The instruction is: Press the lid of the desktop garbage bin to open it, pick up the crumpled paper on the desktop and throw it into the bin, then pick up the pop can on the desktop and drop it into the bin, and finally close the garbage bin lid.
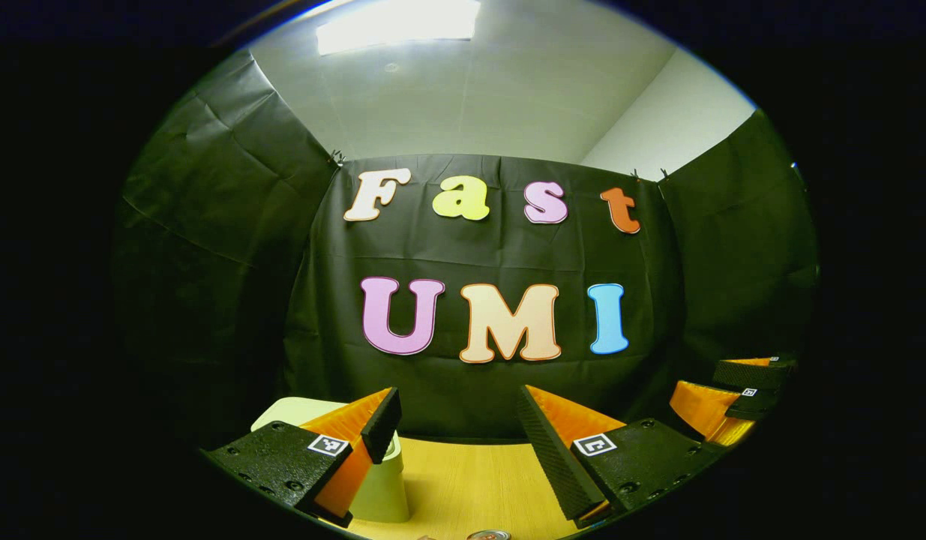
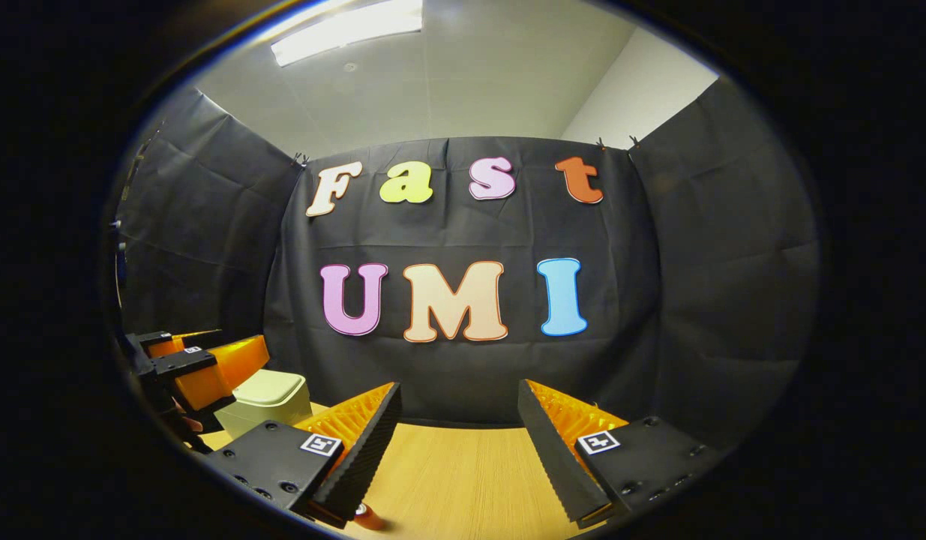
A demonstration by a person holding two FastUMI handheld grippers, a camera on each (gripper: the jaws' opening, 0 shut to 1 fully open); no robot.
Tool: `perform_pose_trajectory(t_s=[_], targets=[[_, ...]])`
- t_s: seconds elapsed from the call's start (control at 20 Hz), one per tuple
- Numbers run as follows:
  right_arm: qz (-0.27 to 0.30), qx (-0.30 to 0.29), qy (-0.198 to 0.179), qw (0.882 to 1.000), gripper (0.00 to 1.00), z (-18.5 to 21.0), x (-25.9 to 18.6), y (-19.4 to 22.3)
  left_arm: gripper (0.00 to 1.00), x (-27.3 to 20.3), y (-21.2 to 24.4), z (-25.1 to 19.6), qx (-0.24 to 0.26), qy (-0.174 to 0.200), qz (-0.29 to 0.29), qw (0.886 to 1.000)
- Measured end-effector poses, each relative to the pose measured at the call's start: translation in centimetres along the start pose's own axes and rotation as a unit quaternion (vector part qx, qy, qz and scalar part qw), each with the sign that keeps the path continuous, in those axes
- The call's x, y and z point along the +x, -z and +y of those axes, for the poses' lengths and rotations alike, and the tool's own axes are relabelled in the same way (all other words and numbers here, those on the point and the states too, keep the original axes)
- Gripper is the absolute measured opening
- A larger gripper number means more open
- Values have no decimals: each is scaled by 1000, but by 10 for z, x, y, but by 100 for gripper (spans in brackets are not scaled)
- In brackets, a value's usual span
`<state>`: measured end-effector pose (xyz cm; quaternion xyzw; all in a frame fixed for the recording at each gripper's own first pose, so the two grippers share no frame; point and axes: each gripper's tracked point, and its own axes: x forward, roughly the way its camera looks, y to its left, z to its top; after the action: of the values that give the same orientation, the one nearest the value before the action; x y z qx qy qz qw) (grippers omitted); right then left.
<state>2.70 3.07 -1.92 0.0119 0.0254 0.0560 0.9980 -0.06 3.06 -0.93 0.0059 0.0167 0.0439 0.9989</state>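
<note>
Hovering wide open above the pale wooden tabletop (image 1: 470,480), the left gripper (image 1: 455,435) and right gripper (image 2: 455,435) hold nothing; the cream plastic desktop bin (image 2: 271,401), lid closed, stands at far left.

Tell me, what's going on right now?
Left gripper open, right gripper open, both empty. Bin lid shut. Can on desk. Nothing blocking.
</note>
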Motion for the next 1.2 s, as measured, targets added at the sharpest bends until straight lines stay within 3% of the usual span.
perform_pose_trajectory(t_s=[0.35,0.45,0.8,0.9,1.0,1.1,1.2], targets=[[4,1,0,1000,98,-4,4,4,91,2,3,-5,10,10,5,1000],[4,-2,0,1000,98,-5,4,4,82,2,4,-7,10,13,7,1000],[6,-5,0,1000,98,-6,5,7,22,5,8,9,29,-13,14,999],[8,-5,-1,1000,98,-7,6,8,13,5,12,14,31,-20,19,999],[9,-6,-1,1000,98,-6,8,10,11,6,14,25,36,-37,23,998],[11,-7,-3,1000,98,-4,9,11,0,7,16,32,32,-47,26,998],[12,-10,-4,1000,98,-2,10,12,0,9,20,44,30,-57,29,997]])
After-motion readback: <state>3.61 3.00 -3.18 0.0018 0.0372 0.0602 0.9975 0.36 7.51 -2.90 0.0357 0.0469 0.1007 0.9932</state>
